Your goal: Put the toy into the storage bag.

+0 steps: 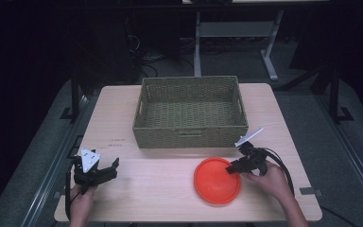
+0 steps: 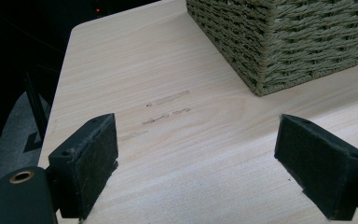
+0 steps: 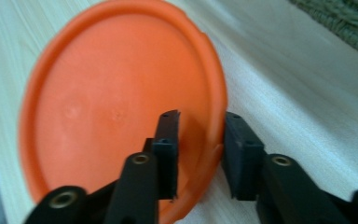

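Black foam-faced pads of the right gripper (image 3: pixel 200 156) are straddling the rim of the orange plate (image 3: pixel 116 107), one pad lying over its smooth top face and the other outside the raised edge; a narrow gap is still showing beside the rim, so whether they are already pinching it I cannot tell. That plate, a round, shallow plastic disc with a faint matte sheen, is lying flat on the pale wood-grain table (image 1: pixel 160 184), near its front edge and just in front of the woven basket (image 1: pixel 189 135). Rectangular and straight-walled, the basket is showing a coarse olive-green weave and a slot handle in each short side. Over at the table's front left corner, the left gripper (image 2: pixel 198 158) is hovering with its two blocky, felt-textured pads spread wide apart over bare wood, nothing between them, while a corner of the basket is standing beyond them.
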A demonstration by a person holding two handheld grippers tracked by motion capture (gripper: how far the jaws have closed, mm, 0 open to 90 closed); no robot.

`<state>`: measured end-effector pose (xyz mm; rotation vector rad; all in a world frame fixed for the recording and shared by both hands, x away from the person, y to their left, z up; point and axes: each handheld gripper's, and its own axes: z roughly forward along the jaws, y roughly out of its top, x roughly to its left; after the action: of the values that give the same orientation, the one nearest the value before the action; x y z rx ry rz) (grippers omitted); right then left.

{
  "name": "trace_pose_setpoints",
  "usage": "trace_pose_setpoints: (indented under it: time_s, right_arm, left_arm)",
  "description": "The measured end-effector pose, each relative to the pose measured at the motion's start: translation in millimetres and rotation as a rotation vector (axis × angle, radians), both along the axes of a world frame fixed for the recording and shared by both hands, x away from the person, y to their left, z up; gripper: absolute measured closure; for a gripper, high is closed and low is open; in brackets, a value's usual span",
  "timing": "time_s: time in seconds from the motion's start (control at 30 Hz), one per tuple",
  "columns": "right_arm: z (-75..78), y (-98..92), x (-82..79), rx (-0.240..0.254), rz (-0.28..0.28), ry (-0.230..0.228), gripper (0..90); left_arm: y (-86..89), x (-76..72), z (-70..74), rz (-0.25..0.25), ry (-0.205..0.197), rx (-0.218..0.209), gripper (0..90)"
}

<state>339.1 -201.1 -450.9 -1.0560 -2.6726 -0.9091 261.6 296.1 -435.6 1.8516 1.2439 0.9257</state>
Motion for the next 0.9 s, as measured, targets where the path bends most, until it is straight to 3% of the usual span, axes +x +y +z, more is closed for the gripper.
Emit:
trace_pose_setpoints:
  time_s: [0.27,0.4,0.67,0.9]
  right_arm:
    - [10.2,-2.4,-3.7,0.034,-0.020,-0.010,77.1]
    - [19.0,-5.3,-6.2,0.083,-0.031,-0.011,80.8]
    - [39.1,4.9,-15.2,0.045,-0.031,-0.060,81.7]
    - [57.3,10.5,-24.5,0.052,-0.012,-0.108,81.9]
  left_arm:
    - [1.2,-0.7,0.9,0.000,-0.004,0.005,12.8]
    - [6.0,-0.5,0.5,0.018,-0.004,-0.005,12.8]
    - [4.7,-2.2,1.0,0.016,-0.008,-0.006,12.9]
    - [3.8,-2.0,0.6,0.007,-0.005,-0.012,12.9]
